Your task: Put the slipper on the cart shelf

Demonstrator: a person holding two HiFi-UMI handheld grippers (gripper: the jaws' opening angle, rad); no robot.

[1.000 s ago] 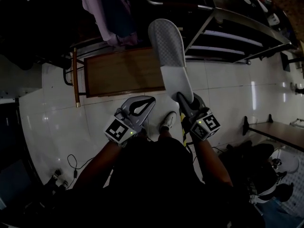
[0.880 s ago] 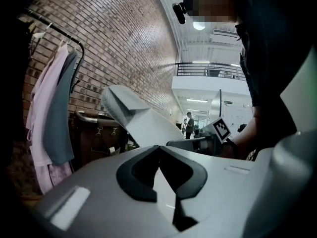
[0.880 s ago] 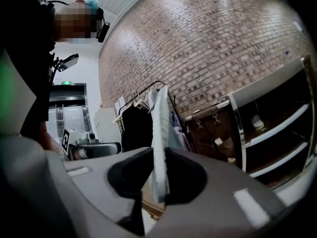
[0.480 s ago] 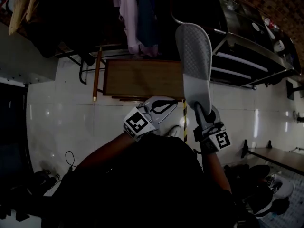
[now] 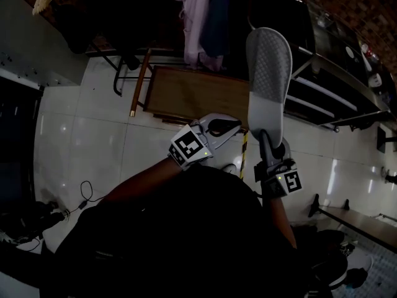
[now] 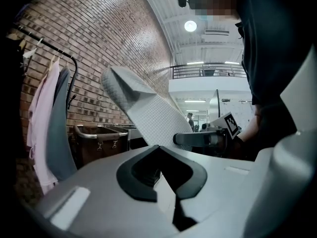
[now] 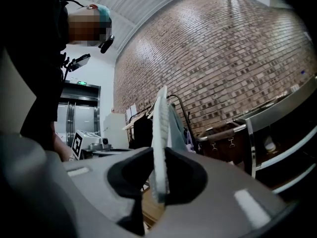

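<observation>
A grey-white slipper [image 5: 268, 79] stands upright, sole side towards me, over the floor in front of the dark metal cart shelves [image 5: 338, 82]. My right gripper [image 5: 269, 146] is shut on its lower end. In the right gripper view the slipper [image 7: 159, 133] shows edge-on, pinched between the dark pads of that gripper [image 7: 159, 157]. My left gripper [image 5: 218, 128] hangs beside it to the left, shut and empty. In the left gripper view its jaws [image 6: 161, 155] meet, with the slipper [image 6: 148, 113] beyond them.
A low wooden platform [image 5: 192, 92] with a metal frame lies on the white tiled floor ahead. Clothes [image 5: 201, 17] hang on a rack above it. A brown bin [image 6: 99, 138] stands by the brick wall. Cables [image 5: 80, 194] lie at left, shoes [image 5: 347, 269] at lower right.
The right gripper has carried the slipper forward and to the right, closer to the cart shelves. The left gripper has kept alongside, still shut. The wooden platform now appears nearer.
</observation>
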